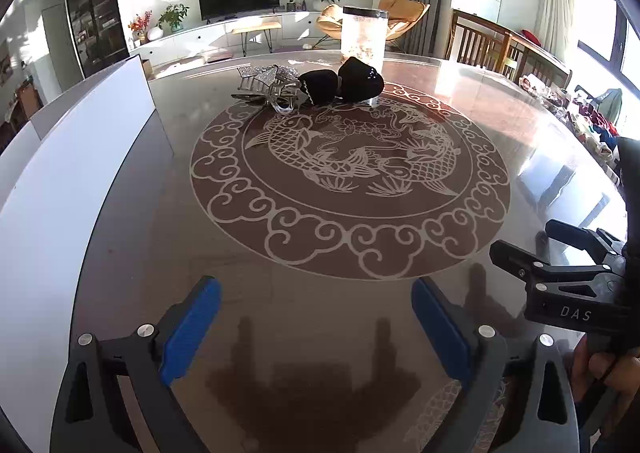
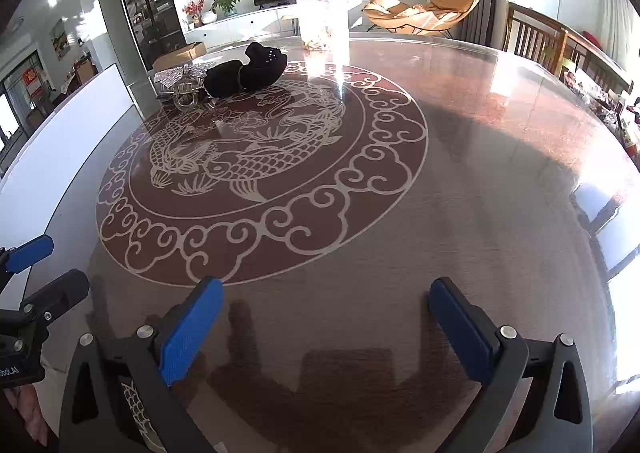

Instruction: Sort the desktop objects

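Claws: left claw [image 1: 316, 327] and right claw [image 2: 326, 329] wide open, empty | black bows [image 1: 340, 87]: two (touching) | jar [image 1: 364, 35]: one

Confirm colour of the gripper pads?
Blue pads, on both grippers; clearest in the right wrist view.

Left gripper [image 1: 316, 325] and right gripper [image 2: 326, 327] both tilted downward, jaws spread wide, nothing held.

Near tabletop [image 1: 328, 293] bare; hair-accessory pile [image 1: 320, 87], clear container [image 1: 364, 35] block far side.
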Motion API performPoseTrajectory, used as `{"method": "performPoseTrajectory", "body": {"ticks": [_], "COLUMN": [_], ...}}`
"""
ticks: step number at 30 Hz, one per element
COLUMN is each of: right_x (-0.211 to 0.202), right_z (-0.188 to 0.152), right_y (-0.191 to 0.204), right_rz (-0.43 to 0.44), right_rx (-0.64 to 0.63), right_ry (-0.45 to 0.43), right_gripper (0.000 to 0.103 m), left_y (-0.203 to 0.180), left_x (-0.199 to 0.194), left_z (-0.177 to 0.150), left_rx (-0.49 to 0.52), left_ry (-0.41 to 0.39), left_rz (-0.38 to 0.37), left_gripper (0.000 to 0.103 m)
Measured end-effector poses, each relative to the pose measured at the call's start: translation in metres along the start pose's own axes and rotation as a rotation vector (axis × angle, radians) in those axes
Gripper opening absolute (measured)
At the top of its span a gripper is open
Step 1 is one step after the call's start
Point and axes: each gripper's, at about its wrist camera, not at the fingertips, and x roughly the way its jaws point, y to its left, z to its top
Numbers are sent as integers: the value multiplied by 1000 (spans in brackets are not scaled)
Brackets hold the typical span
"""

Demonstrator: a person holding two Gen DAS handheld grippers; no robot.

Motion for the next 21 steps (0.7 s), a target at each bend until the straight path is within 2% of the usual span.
{"method": "performPoseTrajectory", "body": {"ticks": [3,7,10,18,21], "right_x": [4,4,4,4,4], "right_z": [0,-2,-2,-2,-2], "right_y": [7,5,5,5,5], "right_rz": [-41,-36,-36,-36,-36], "right_rx": [-31,-27,-28,-27,-27], "right_ry": [15,15,15,15,15], "right_gripper": [103,103,103,103,103], "left_y": [4,10,10,9,10], "left_x": [15,31,29,31,32], "left_z": [4,1,1,1,2], "left_rx": [-16,-32,-33,-30,-34], "left_ry": [16,47,36,45,53], "left_rz": [10,15,-2,28,32], "left_gripper": [97,97,97,99,103]}}
